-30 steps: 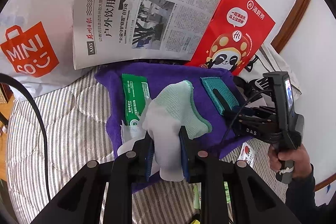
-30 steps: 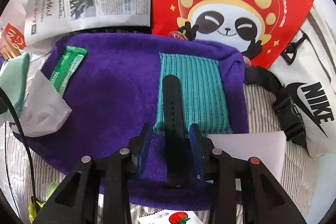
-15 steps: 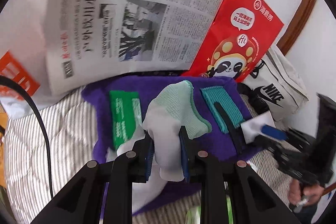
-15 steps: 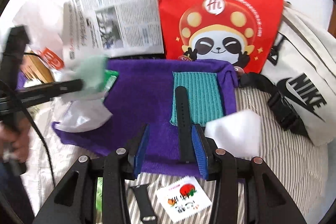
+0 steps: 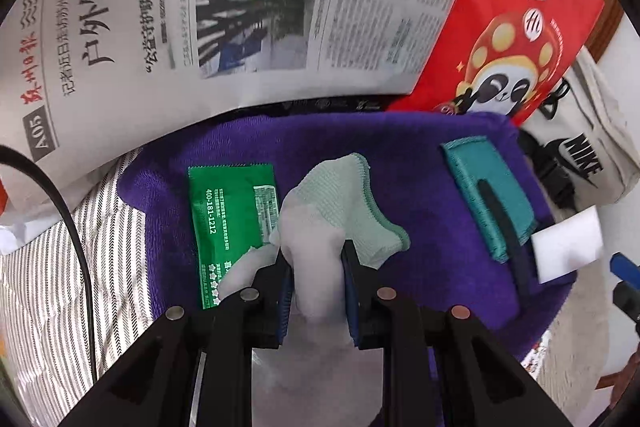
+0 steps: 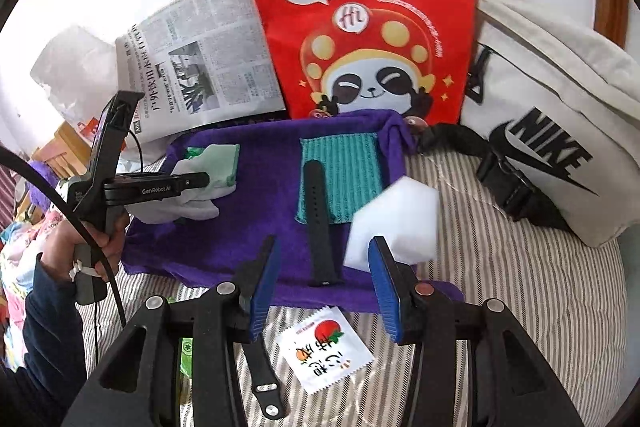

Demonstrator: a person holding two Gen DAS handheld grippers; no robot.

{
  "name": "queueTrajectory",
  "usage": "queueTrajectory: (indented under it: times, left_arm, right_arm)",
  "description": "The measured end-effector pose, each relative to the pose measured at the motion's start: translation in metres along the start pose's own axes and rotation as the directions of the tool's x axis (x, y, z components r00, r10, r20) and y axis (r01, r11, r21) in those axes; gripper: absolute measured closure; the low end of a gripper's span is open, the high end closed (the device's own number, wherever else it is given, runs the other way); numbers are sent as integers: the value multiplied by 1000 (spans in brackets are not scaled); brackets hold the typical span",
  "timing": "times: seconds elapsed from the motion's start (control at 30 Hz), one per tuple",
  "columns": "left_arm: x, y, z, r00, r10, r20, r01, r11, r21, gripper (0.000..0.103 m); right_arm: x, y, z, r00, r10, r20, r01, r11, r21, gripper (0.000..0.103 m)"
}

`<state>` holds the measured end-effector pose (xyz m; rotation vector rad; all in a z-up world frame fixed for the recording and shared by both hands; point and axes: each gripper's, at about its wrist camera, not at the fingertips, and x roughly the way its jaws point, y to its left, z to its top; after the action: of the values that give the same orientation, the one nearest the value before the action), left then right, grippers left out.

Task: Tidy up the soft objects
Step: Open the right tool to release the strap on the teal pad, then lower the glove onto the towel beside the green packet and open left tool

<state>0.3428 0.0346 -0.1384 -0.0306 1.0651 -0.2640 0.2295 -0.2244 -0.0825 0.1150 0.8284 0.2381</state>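
My left gripper (image 5: 315, 273) is shut on a white sock with a mint-green cuff (image 5: 340, 203) and holds it over the purple towel (image 5: 432, 183). It also shows in the right wrist view (image 6: 208, 181), with the sock (image 6: 218, 167) above the towel's left part (image 6: 248, 227). My right gripper (image 6: 324, 279) is open and empty, pulled back at the towel's near edge. A black watch strap (image 6: 318, 223) lies on the towel, partly on a teal knit cloth (image 6: 348, 175). A white sponge block (image 6: 394, 223) sits at the towel's right edge.
A green sachet (image 5: 228, 227) lies on the towel's left. A newspaper (image 5: 240, 11), a red panda bag (image 6: 360, 19) and a white Nike bag (image 6: 560, 139) stand behind. A second black strap (image 6: 262, 375) and a white tomato packet (image 6: 326, 349) lie on the striped bedding near me.
My right gripper opened, let go of the black strap and pulled back from the towel. My left gripper moved forward over the towel with the sock still held.
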Motion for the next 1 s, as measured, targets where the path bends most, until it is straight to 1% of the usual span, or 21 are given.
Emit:
queueTrajectory:
  times: [0.1,0.17,0.2,0.27,0.3,0.33,0.37,0.43,0.5,0.57,0.67,0.87,1.0]
  left_arm:
    - [1,-2,-1,1000,9,-2,-9,1000,14,78]
    - [2,-5,-2,1000,12,-8,-12,1000,22,72]
    - [2,-6,-2,1000,14,-11,-13,1000,28,71]
    - [2,-9,-5,1000,12,-16,-11,999,35,63]
    - [2,-11,-6,1000,7,-21,-6,999,37,61]
    - [1,-14,-9,1000,2,-22,-1,999,38,55]
    - [0,-16,-10,1000,-2,-23,3,999,39,46]
    - [-4,-22,-15,1000,-2,-25,3,999,50,37]
    - [-12,-30,-19,1000,10,-11,-9,997,76,36]
    - [-17,-35,-17,1000,31,-4,-31,995,92,31]
    - [-30,-39,-17,997,69,14,-70,992,100,31]
    - [-64,-41,-18,993,100,58,-105,989,101,31]
    - [-95,-37,-35,990,110,88,-119,987,107,31]
  right_arm:
    - [0,-5,-3,1000,6,-4,-6,1000,16,58]
    - [-2,-5,-6,1000,5,-8,-5,1000,23,58]
    - [-3,-5,-7,1000,7,-8,-7,1000,24,58]
    - [-4,-5,-11,1000,13,-12,-13,1000,23,58]
    - [-5,-5,-12,1000,9,-14,-9,1000,21,58]
    - [-6,-4,-14,1000,2,-13,-1,1000,18,58]
    - [-8,-4,-16,1000,0,-14,1,1000,16,58]
    - [-11,-4,-18,1000,5,-21,-5,1000,13,58]
    - [-16,-4,-22,1000,4,-17,-4,1000,14,58]
    - [-22,-5,-26,1000,10,-14,-9,1000,19,57]
    - [-33,-3,-31,1000,21,-8,-21,1000,23,55]
    - [-51,4,-44,999,36,-6,-36,999,16,53]
    - [-58,10,-54,999,45,-14,-44,999,14,53]
